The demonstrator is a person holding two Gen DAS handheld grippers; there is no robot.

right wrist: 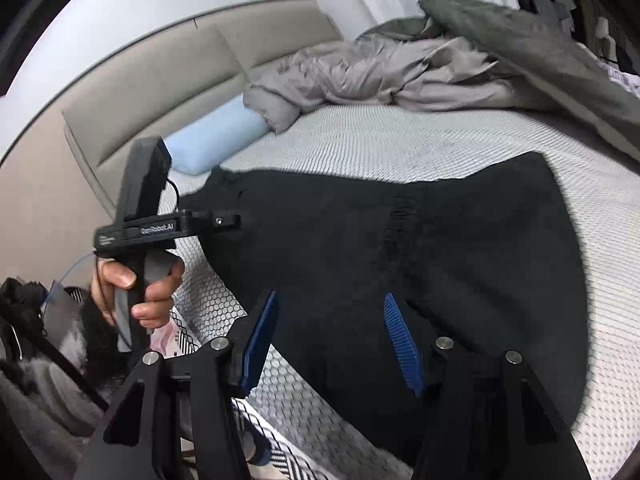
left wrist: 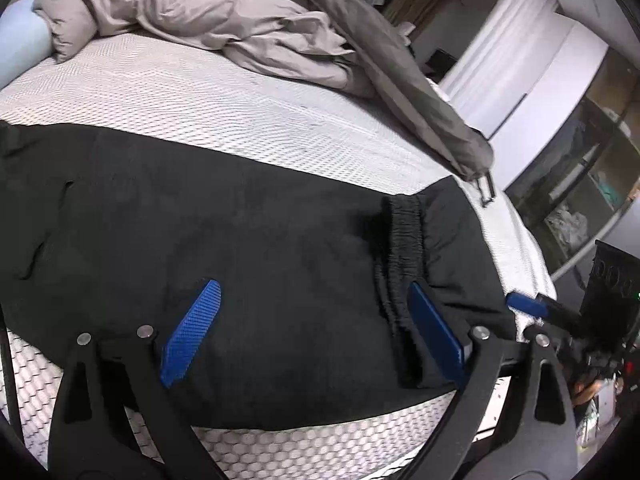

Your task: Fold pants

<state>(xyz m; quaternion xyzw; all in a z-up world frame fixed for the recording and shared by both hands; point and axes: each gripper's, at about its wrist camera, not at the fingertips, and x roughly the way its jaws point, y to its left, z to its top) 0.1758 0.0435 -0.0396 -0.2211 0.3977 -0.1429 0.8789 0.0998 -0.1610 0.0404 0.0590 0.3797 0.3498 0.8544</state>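
Black pants [left wrist: 260, 248] lie spread flat on the white mattress [left wrist: 200, 92], with the gathered elastic waistband [left wrist: 400, 248] toward the right. My left gripper [left wrist: 316, 320] is open, its blue pads just above the cloth near the bed's front edge. The right pad is next to the waistband. In the right wrist view the pants [right wrist: 460, 264] fill the middle. My right gripper [right wrist: 330, 340] is open over their near edge, holding nothing. The left gripper's body [right wrist: 144, 216], held by a hand, shows at the left.
A crumpled grey duvet [left wrist: 208, 16] lies across the back of the bed, with a darker grey cover [left wrist: 420, 92] trailing to the right edge. A light blue pillow [right wrist: 216, 136] rests by the padded headboard [right wrist: 160, 92]. Shelves [left wrist: 580, 168] stand beyond the bed.
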